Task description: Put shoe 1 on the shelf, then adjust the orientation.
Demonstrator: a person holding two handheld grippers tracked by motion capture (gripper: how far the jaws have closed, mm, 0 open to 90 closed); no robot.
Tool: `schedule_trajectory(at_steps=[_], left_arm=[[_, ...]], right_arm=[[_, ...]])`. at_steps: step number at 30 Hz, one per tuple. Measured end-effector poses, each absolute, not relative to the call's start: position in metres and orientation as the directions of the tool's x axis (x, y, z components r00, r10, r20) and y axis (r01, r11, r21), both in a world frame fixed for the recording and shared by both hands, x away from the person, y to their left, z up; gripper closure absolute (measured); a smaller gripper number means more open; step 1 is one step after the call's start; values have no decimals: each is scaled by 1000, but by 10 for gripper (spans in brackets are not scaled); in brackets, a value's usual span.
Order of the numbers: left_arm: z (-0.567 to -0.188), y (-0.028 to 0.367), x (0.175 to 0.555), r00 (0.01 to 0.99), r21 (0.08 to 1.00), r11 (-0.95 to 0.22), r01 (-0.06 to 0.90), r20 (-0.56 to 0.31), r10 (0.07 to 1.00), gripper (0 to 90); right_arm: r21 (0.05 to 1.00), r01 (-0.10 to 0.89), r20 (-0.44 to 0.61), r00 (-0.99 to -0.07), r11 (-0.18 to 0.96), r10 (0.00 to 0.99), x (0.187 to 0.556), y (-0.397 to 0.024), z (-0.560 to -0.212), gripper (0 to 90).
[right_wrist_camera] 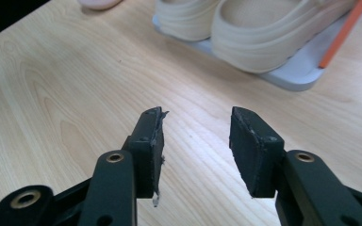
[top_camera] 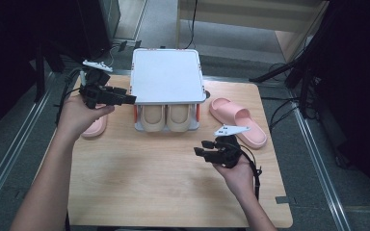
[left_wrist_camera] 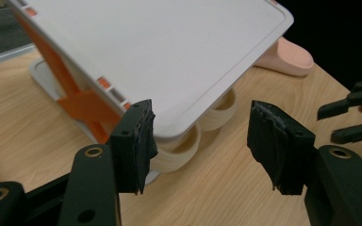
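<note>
On table, both grippers' jaws apart: left gripper [top_camera: 125,99] beside rack [top_camera: 166,77], right gripper [top_camera: 203,148] empty.

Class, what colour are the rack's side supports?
Orange side supports, clearest in the left gripper view.

The table [top_camera: 173,183] is showing a pale wood grain with a smooth, faintly satin finish. At upper centre, the rack [top_camera: 166,74] is looking like matt white plastic with orange plastic struts. The cream slippers [top_camera: 166,118] and the pink slipper [top_camera: 238,120] are appearing soft, matt, rubbery — foam-like. The gripper pads [right_wrist_camera: 245,150] are looking like rough black rubber — frayed at the edges.
</note>
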State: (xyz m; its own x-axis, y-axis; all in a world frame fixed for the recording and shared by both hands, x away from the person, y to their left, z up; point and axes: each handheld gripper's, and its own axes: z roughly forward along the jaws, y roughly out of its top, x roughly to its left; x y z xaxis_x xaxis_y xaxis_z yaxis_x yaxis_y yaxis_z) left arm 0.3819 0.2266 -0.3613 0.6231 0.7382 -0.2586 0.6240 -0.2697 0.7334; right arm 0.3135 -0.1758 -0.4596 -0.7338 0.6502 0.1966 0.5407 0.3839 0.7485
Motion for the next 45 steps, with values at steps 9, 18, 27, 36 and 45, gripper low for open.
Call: schedule_trajectory(at_steps=[9, 18, 27, 36, 45], left_arm=[[-375, 248, 366, 570, 730, -232, 642, -252, 782, 418], [-395, 265, 358, 526, 730, -212, 650, -231, 818, 403], [-419, 286, 365, 465, 726, -163, 668, -235, 854, 401], [-450, 297, 384, 396, 679, -156, 717, -212, 894, 449], [-480, 305, 413, 335, 649, -133, 749, -197, 922, 499]], right_arm=[[786, 509, 190, -738, 350, 648, 322, -188, -452, 560], [780, 520, 217, -747, 350, 628, 324, -187, -455, 554], [774, 522, 219, -752, 358, 622, 325, -185, -457, 552], [773, 533, 228, -740, 344, 633, 326, -191, -458, 552], [759, 542, 214, -731, 360, 648, 321, -195, -462, 552]])
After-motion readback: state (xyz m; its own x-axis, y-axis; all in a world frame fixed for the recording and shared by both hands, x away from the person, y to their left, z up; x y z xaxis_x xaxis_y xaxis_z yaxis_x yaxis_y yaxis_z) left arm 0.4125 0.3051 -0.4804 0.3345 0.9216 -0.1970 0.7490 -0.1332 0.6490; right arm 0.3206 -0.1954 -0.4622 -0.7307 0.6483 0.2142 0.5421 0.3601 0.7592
